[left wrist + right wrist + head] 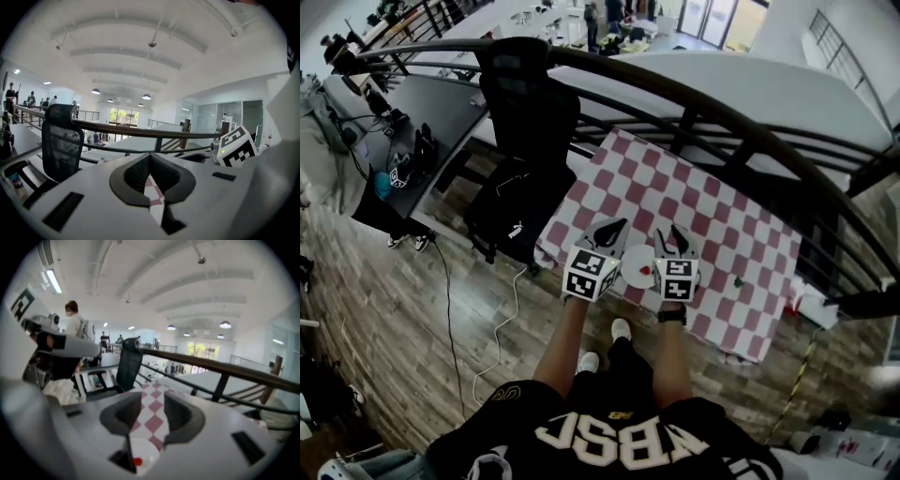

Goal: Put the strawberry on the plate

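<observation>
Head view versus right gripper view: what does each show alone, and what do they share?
Only the head view shows the person's shoes and black shirt. Only the right gripper view shows the ceiling with its lamps. Both show the right gripper's open jaws, the strawberry on the white plate, the checkered cloth and the black chair.

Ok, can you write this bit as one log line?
strawberry: on plate | right tool: open, empty | left tool: shut, empty
</observation>
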The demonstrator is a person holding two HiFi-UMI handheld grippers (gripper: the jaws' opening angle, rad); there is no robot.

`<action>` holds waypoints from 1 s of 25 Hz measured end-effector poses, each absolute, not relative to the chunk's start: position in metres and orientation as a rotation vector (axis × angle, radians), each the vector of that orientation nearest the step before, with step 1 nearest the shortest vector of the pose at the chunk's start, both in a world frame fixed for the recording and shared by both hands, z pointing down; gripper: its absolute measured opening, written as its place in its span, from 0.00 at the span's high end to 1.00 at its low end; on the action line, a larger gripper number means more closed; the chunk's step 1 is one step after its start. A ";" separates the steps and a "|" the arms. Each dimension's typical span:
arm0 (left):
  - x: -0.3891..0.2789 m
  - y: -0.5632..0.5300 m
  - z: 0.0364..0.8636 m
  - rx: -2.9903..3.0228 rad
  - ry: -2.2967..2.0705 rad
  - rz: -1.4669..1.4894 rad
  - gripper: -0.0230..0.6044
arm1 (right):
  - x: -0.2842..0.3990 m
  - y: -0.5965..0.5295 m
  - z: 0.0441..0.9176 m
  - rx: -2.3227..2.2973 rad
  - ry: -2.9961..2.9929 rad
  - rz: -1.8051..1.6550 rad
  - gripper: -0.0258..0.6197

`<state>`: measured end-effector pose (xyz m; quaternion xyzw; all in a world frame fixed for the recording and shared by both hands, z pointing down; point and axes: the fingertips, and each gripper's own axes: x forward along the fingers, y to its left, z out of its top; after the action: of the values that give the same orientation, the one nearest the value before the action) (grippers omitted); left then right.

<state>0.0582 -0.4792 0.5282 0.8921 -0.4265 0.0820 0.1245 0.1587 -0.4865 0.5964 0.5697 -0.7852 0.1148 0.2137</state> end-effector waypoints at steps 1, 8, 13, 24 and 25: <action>0.056 -0.483 0.512 2.626 -1.259 0.212 0.94 | 0.159 -0.495 0.573 1.620 -2.214 0.288 0.72; 0.036 -0.473 0.438 2.721 -1.350 0.088 0.94 | 0.132 -0.482 0.447 1.692 -2.420 0.061 0.90; 0.032 -0.477 0.404 2.759 -1.389 -0.005 0.94 | 0.118 -0.471 0.399 1.675 -2.494 -0.082 0.93; 0.041 -0.465 0.373 2.790 -1.443 -0.106 0.94 | 0.156 -0.447 0.370 1.848 -2.450 -0.130 0.93; 0.043 -0.464 0.373 2.792 -1.439 -0.108 0.94 | 0.160 -0.445 0.370 1.858 -2.447 -0.130 0.93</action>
<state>0.0431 -0.4641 0.3734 0.8884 -0.4578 -0.0345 -0.0004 0.1599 -0.4446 0.3696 0.6040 -0.7952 -0.0421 0.0333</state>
